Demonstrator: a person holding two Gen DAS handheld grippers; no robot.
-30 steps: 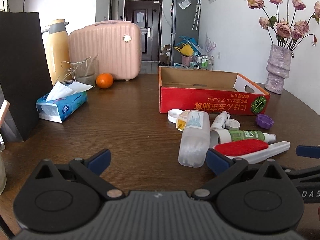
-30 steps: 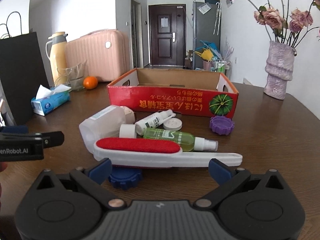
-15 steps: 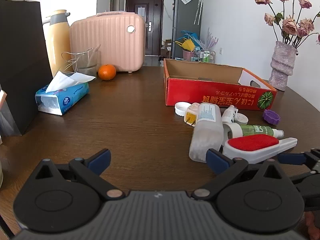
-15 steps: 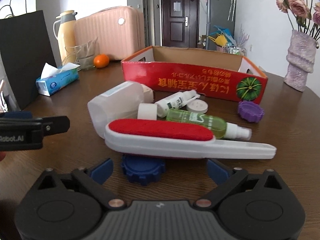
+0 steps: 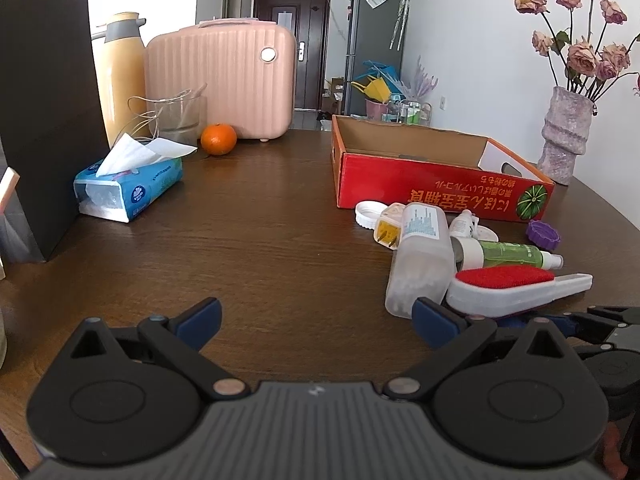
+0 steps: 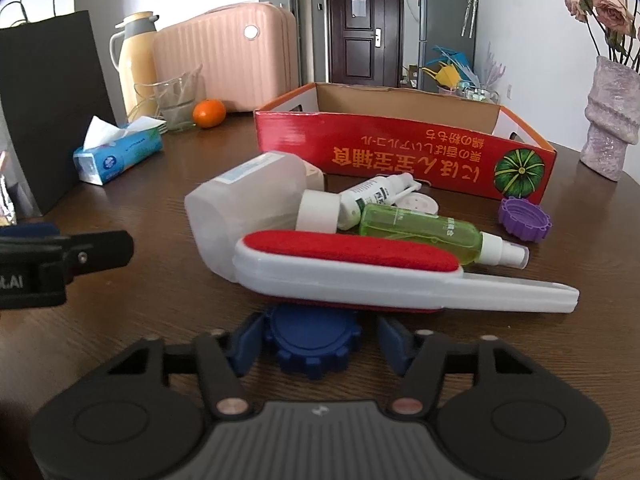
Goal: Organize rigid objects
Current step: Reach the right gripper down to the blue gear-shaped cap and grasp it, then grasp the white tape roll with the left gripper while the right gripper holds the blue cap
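Observation:
A blue toothed cap [image 6: 314, 342] lies on the table, partly under a white lint brush with a red pad [image 6: 360, 276]. My right gripper [image 6: 314, 340] straddles the cap and its jaws are closing. The left pad meets the cap, while a thin gap shows at the right pad. Behind the brush lie a translucent bottle [image 6: 248, 204], a green spray bottle [image 6: 424, 232], a small white bottle [image 6: 376, 196] and a purple cap [image 6: 524, 220]. The red cardboard box [image 6: 400, 152] stands empty beyond them. My left gripper [image 5: 316, 316] hovers open over bare wood, left of the pile.
A tissue pack [image 5: 128, 188], an orange [image 5: 218, 139], a glass jug [image 5: 180, 118], a pink case [image 5: 224, 80], a thermos [image 5: 120, 76] and a black bag [image 5: 44, 120] line the left and back. A vase of dried roses [image 5: 564, 136] stands at the right. A white cap [image 5: 368, 212] and a plug [image 5: 390, 226] lie near the box.
My right gripper moved closer and lower to the pile, and its jaws drew in from wide open to around the blue cap. The left gripper stayed almost still.

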